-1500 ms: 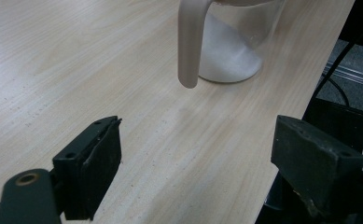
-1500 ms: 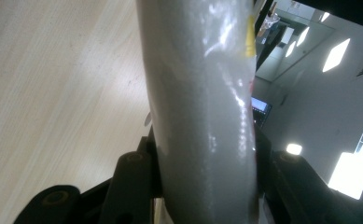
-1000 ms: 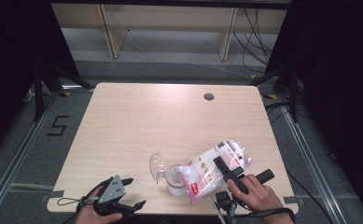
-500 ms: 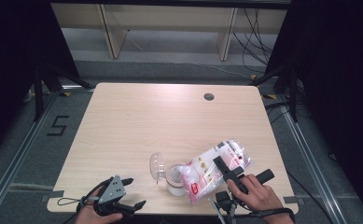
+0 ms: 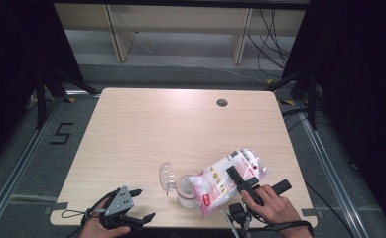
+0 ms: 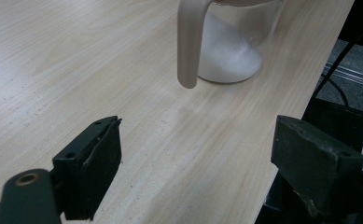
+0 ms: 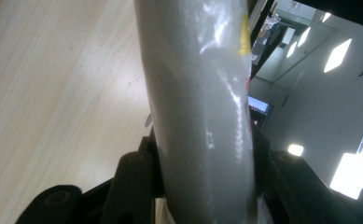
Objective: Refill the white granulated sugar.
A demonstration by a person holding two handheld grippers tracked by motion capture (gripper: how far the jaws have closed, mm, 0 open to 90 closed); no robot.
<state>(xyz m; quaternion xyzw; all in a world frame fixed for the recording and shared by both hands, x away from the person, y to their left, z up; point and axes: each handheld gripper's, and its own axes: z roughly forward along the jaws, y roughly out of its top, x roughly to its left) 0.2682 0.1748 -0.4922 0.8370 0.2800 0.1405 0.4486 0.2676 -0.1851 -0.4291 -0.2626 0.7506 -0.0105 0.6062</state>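
Note:
A clear jug with a pale handle stands near the table's front edge. It holds white powder, and its clear lid is flipped open to the left. A pink-and-white plastic bag of white grains lies tilted, its lower end at the jug's mouth. My right gripper is shut on the bag, which stands between its jaws in the right gripper view. My left gripper rests at the front left edge, open and empty, its jaws pointing toward the jug.
The wooden table has a round cable hole at the back right. Its front edge lies just under both hands. Shelving legs and cables stand beyond the far edge. A "5" mark is on the floor at left.

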